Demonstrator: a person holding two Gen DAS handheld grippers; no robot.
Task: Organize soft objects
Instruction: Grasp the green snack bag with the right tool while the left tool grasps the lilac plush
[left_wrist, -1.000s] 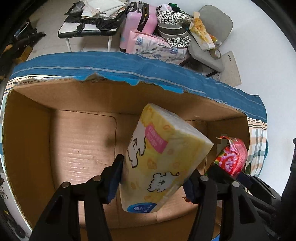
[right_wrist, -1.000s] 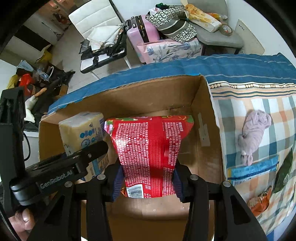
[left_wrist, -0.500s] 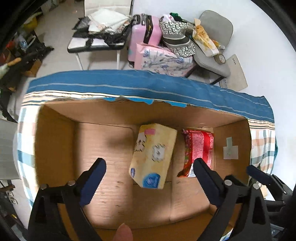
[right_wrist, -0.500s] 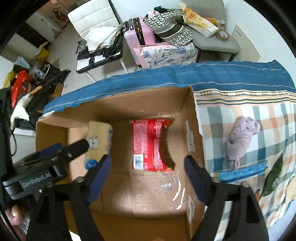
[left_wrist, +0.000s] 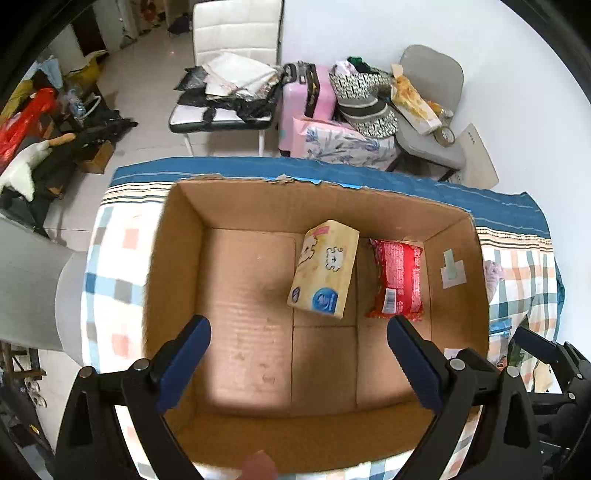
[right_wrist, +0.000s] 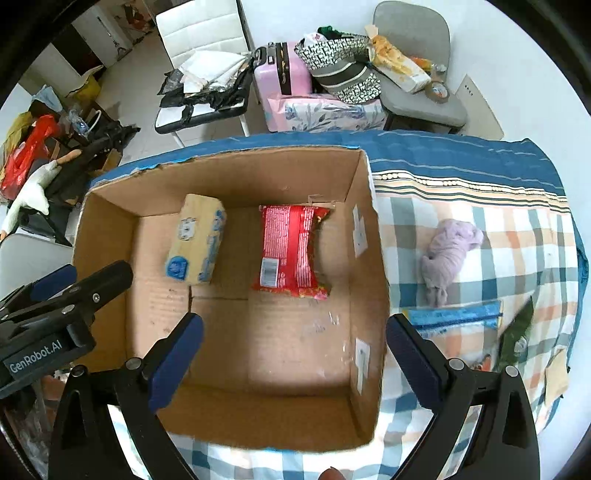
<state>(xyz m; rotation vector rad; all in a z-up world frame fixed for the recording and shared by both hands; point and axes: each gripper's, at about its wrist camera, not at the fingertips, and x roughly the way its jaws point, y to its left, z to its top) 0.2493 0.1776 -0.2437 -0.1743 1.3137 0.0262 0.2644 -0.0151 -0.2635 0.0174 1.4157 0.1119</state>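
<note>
Holding tissue pack (left_wrist: 325, 269) and red packet (left_wrist: 399, 280), cardboard box (left_wrist: 177, 266), both grippers spread, empty.

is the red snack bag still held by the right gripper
No, the red snack bag lies on the box floor, and the right gripper is open.

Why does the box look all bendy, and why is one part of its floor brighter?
Left wrist view: the fisheye lens curves the cardboard box walls, and the tablecloth at the left looks smeared. Right wrist view: light falls on the bare floor near the right wall, which shades the red packet.
</note>
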